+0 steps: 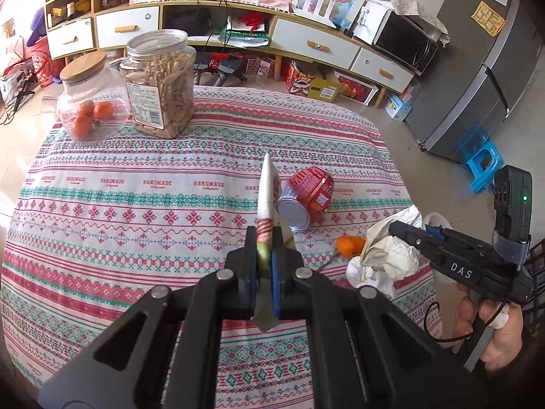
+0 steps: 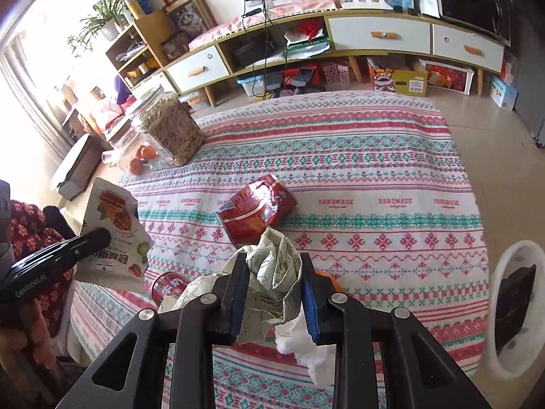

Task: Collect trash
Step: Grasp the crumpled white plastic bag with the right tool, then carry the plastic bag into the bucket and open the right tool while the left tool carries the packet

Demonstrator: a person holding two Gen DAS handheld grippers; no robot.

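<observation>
My left gripper is shut on a flat snack wrapper, held edge-on above the table; the wrapper also shows in the right wrist view. My right gripper is shut on a crumpled paper wad, which also shows in the left wrist view at the table's right edge. A red can lies on its side on the cloth; it also shows in the right wrist view. A second red can lies by the right gripper. An orange peel lies beside the wad.
A jar of tangerines and a tall jar of nuts stand at the table's far left. A white bin stands by the table's right edge. A blue stool and a fridge stand on the right.
</observation>
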